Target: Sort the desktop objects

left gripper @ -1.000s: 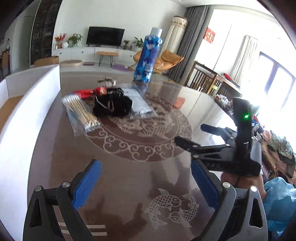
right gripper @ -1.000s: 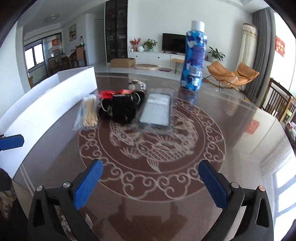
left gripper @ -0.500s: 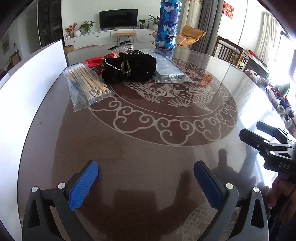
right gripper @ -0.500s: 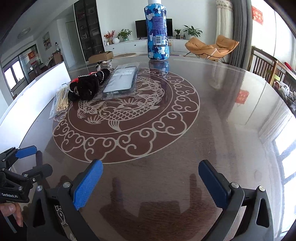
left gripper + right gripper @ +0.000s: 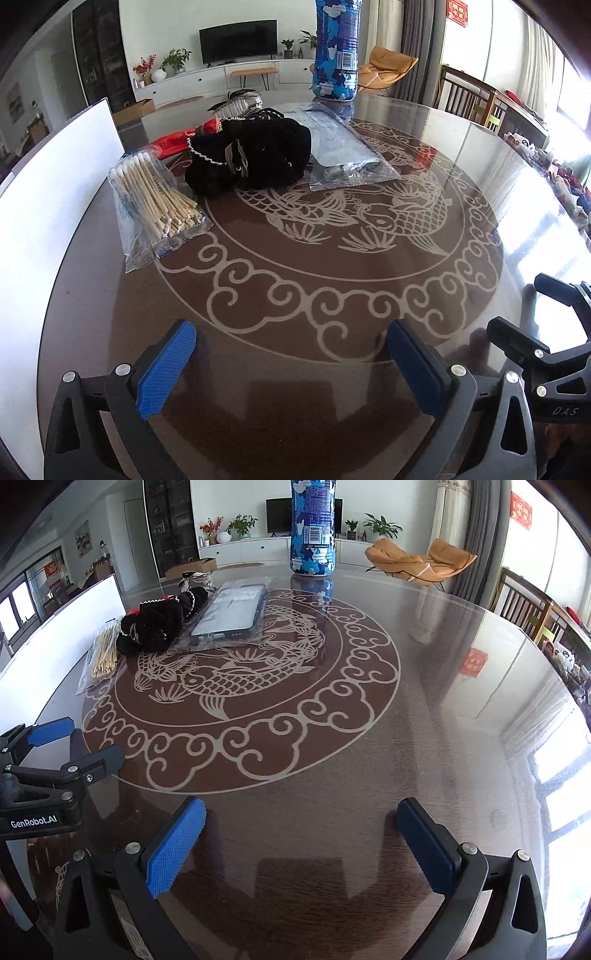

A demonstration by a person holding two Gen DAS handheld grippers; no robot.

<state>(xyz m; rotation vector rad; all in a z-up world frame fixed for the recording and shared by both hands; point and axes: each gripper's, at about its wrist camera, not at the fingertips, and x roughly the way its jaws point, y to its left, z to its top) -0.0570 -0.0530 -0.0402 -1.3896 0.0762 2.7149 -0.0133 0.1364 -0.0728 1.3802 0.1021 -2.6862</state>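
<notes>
On the round brown table [image 5: 295,387] lie a bag of cotton swabs [image 5: 155,195], a black pouch with a bead chain [image 5: 251,158], a clear bag with a phone case [image 5: 340,147], a red packet [image 5: 173,142] and a hair comb [image 5: 236,105]. A blue patterned bottle [image 5: 336,55] stands at the far side. They also show in the right wrist view: swabs [image 5: 103,653], pouch [image 5: 159,624], phone case [image 5: 232,609], bottle [image 5: 312,528]. My left gripper [image 5: 291,369] is open and empty over the near table. My right gripper [image 5: 301,845] is open and empty beside it.
A white board [image 5: 55,192] stands along the table's left edge. The right gripper shows at the right edge of the left wrist view [image 5: 546,350]; the left gripper shows at the left of the right wrist view [image 5: 48,771]. Chairs stand beyond the far right.
Both grippers have tilted down and moved closer over the table. The objects now look larger and nearer. Both stay open and empty.
</notes>
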